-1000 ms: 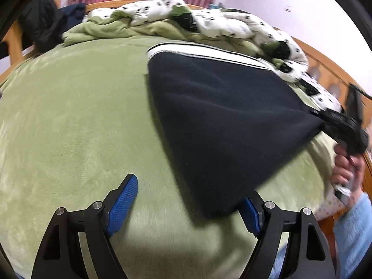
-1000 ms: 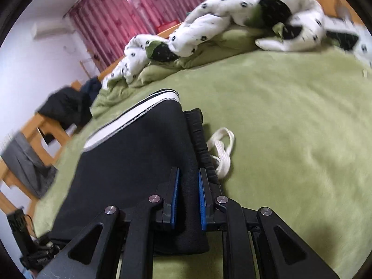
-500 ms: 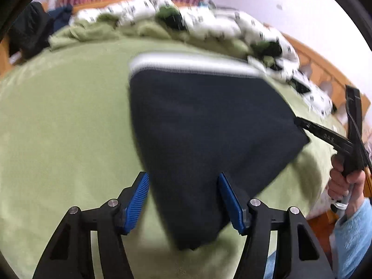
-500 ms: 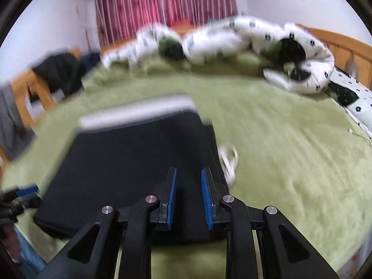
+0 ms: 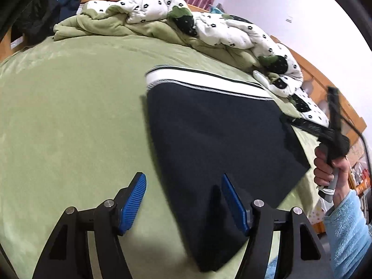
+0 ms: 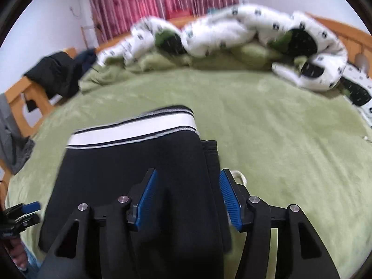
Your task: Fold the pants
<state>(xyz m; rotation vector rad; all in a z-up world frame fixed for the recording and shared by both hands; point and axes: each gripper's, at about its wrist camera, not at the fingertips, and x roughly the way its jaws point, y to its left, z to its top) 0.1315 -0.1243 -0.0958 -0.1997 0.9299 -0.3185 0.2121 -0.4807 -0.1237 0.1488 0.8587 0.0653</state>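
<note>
Left wrist view: my left hand-held gripper [image 5: 183, 201] is opening, its blue pads clear of the cloth, a corner of the folded black pants [image 5: 216, 139] lying between them. The pants rest flat on the green bed [image 5: 69, 116], nearer its right edge, white stripe toward the rumpled quilt [image 5: 209, 28] at the far edge. My right hand-held gripper [image 6: 188, 195] is opening too, released, the pants' near edge below its pads.

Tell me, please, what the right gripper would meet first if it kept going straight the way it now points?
Most likely the folded black pants: the right gripper points down over them, jaws opening, pads clear of the cloth. Beyond lies the green blanket. Depth is unclear.
</note>
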